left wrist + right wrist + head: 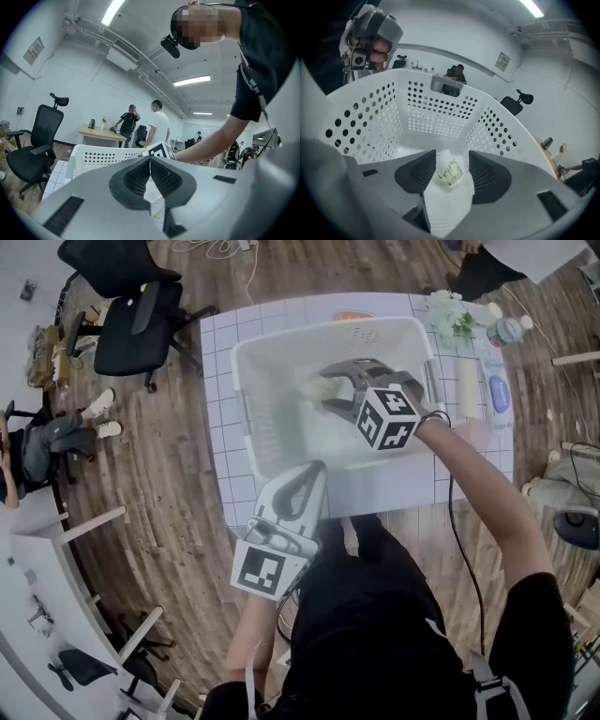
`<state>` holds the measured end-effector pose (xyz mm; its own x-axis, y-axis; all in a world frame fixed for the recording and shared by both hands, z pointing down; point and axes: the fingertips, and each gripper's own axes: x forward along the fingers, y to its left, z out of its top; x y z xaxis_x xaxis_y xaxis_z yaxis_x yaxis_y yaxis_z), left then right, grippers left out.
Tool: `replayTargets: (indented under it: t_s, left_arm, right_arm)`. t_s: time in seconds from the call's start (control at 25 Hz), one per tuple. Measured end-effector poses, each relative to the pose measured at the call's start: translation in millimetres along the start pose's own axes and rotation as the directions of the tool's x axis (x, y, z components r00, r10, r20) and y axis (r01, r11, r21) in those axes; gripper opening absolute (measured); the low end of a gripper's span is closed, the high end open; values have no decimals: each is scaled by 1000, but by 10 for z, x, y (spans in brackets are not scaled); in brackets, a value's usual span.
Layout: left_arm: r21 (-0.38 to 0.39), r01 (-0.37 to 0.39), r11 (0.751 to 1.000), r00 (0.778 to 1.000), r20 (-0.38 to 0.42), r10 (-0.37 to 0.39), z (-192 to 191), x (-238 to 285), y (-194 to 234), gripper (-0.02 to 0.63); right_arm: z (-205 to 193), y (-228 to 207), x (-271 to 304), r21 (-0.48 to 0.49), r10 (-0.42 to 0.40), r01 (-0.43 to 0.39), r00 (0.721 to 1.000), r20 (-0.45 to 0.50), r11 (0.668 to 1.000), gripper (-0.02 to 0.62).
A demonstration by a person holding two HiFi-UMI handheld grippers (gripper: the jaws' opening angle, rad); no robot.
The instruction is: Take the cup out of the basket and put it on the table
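Small white cup with green print (450, 172) lies on white perforated plastic basket (370, 126) floor, between right gripper's (452, 154) wide-apart jaws, unclamped.

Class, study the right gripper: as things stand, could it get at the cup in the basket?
Probably yes. The right gripper is inside the basket with its jaws apart, and the cup lies between them, with nothing visible in the way.

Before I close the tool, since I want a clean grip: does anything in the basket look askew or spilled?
The cup appears tipped over on the floor of the basket rather than standing upright. It lies between the open jaws of the right tool, and the pads are not pressing on it. No spill shows.
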<state>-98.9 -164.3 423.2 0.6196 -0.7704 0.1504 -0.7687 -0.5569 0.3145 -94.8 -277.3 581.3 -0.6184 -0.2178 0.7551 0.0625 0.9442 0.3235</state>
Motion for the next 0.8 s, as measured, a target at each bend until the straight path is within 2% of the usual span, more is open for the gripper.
replayTargets:
  t_s: [0.2, 0.48, 0.8]
  left_arm:
    - [0, -1, 1000, 1000, -4, 1, -3, -13, 14, 11]
    - [-5, -14, 1000, 1000, -15, 13, -46, -47, 43, 11]
    - [-10, -13, 1000, 1000, -23, 13, -78, -32, 51, 11]
  right_arm:
    - [-151, 51, 165, -88, 40, -46, 997, -60, 995, 230]
    - [-333, 192, 376, -241, 80, -117, 985, -156, 964, 261]
    - [-449, 234, 562, -338, 71, -140, 975, -209, 931, 288]
